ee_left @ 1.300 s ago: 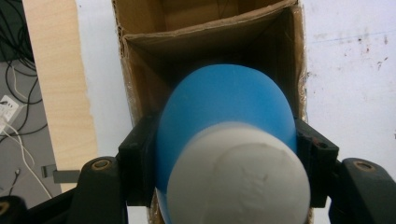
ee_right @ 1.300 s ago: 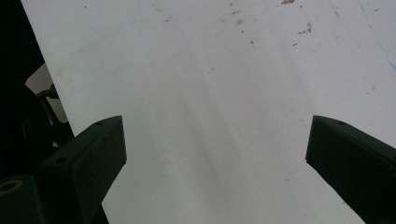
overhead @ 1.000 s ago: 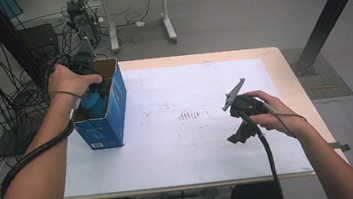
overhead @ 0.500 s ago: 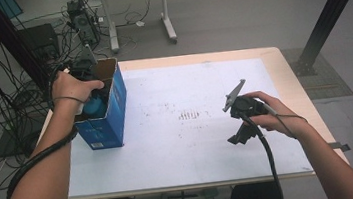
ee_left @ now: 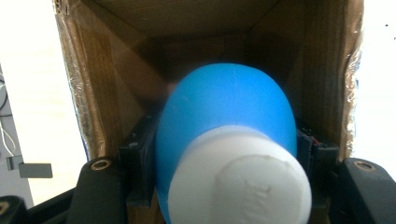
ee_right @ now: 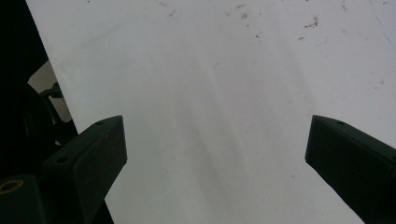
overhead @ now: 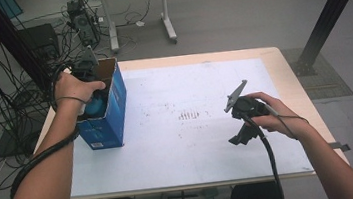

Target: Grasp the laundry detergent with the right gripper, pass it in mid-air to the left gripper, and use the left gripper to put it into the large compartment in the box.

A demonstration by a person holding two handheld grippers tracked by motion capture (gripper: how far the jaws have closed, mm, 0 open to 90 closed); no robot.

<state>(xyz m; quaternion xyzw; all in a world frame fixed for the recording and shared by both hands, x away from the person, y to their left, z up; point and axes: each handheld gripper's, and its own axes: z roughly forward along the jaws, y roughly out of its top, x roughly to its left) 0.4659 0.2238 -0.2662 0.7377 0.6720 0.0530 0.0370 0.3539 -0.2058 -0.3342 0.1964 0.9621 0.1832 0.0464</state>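
A grey floor strewn with cables surrounds the bench, whose top is covered in white. At its left edge stands a blue cardboard box, open at the top. The left gripper reaches down into it, clenched on a blue bottle with a white cap. Well apart to the right, the right gripper hangs released over bare white surface.
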